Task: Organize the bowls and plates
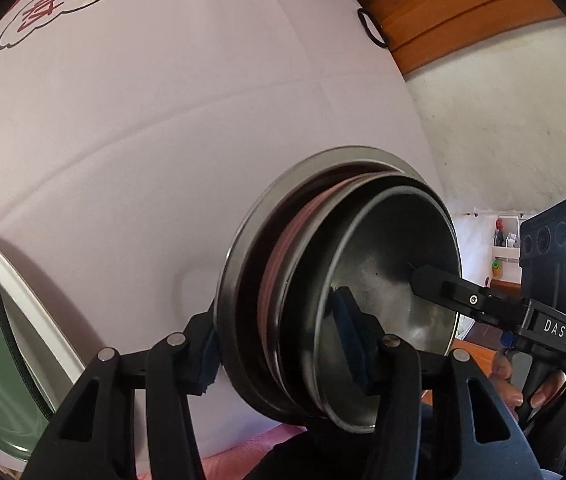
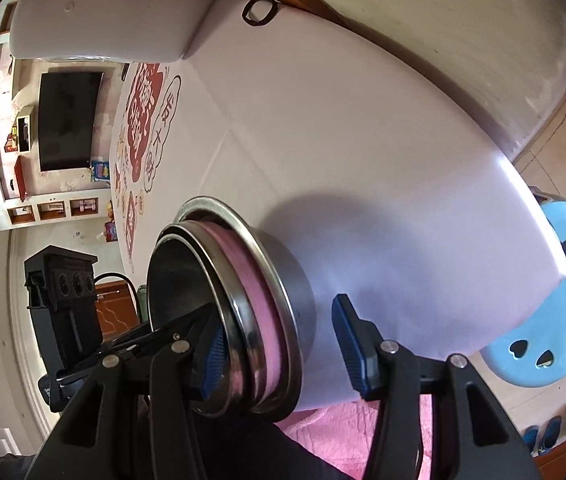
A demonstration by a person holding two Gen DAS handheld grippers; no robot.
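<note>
A stack of bowls [image 1: 323, 292] sits near the edge of the white table [image 1: 143, 140], with a pink bowl [image 2: 261, 304] tucked between metal ones. The left gripper [image 1: 283, 346] pinches the stack's near rim, one finger inside and one outside. The right gripper [image 2: 283, 350] has one finger inside; its other finger [image 2: 353, 346] stays clear, so its jaws are apart.

My two wrist cameras look steeply down, close over the white surface [image 1: 131, 140] from opposite sides; both share the nested bowls [image 1: 363, 300], and each shows the other claw
</note>
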